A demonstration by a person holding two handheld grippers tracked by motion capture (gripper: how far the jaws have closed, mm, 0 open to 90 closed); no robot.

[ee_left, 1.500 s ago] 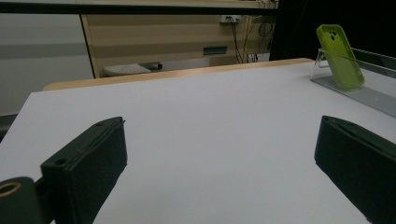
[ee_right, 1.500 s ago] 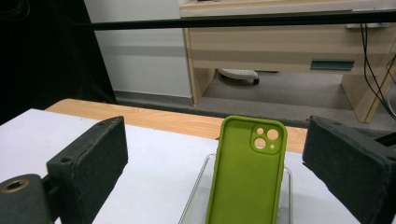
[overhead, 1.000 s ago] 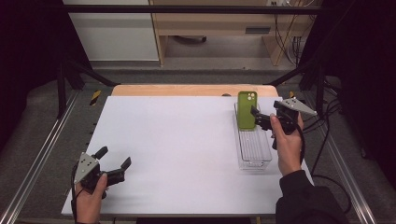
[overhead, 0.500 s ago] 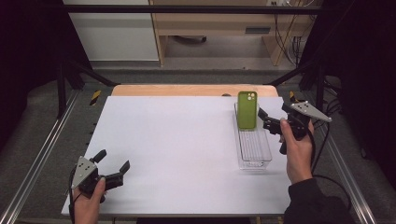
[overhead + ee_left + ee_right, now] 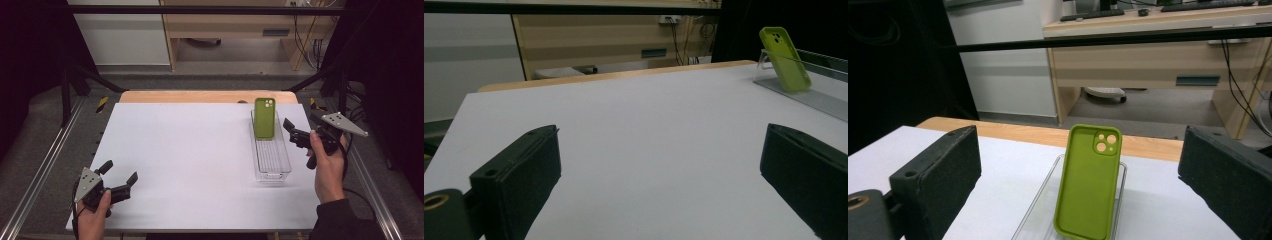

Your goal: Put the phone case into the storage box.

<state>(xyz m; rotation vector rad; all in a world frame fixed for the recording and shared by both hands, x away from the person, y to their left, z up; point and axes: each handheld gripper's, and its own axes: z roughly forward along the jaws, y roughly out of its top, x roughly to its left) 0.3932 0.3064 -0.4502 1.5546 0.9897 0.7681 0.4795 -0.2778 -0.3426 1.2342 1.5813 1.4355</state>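
A: Where is the green phone case (image 5: pixel 264 118) sitting?

B: It is leaning upright against the far end wall of the clear tray (image 5: pixel 272 167), at the right side of the white table (image 5: pixel 190 150), with its lower edge resting on the tray floor. The camera cut-outs are facing the person.

A: And the right gripper (image 5: pixel 296 134)?

B: It is hovering just to the right of the tray, jaws spread wide, gripping nothing. In the right gripper view the case (image 5: pixel 1088 182) is standing between the two black jaws but farther off — not yet within them.

A: So how should the grasp go?

B: I'd judge it best to be coming in level, centring the case between the jaws, and closing on its long side edges above the tray rim — a thin leaning shell will tip or slide if one jaw is touching first. Lift straight up afterwards so it is clearing the wall.

A: The left gripper (image 5: pixel 116 182)?

B: It is resting near the table's near-left corner, jaws apart and empty, well away from the tray.
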